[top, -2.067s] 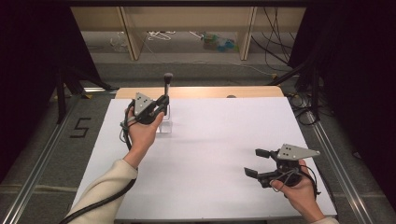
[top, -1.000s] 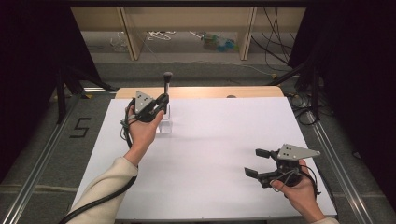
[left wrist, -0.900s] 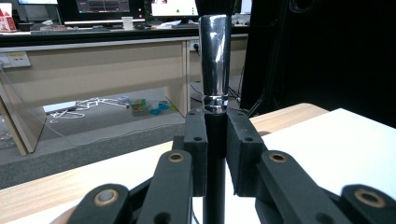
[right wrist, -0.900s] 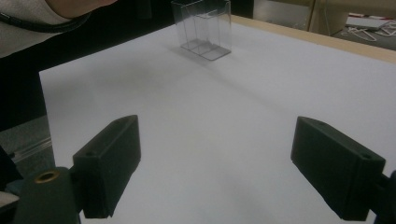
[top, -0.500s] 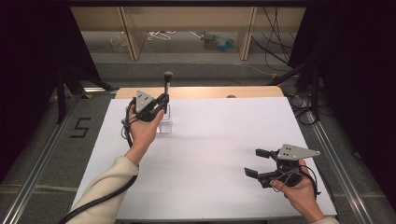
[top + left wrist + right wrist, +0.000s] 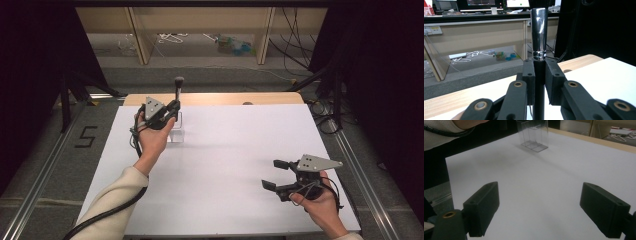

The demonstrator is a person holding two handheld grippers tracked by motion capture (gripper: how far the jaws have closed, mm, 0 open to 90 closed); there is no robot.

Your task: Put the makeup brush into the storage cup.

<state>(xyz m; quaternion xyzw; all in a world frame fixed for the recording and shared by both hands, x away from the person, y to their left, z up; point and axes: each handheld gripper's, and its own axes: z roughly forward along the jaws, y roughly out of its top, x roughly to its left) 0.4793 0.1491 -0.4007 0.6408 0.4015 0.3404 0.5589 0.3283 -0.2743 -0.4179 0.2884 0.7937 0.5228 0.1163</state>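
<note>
we saw the left gripper (image 6: 539, 75) pinching an upright brush (image 6: 539, 37) (over the clear box (image 6: 176, 131)); the right gripper (image 6: 276, 174) was spread.

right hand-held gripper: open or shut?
Open. The right hand-held gripper has its jaws spread wide with bare white table between them, nothing held; the high view shows the same gap.
</note>
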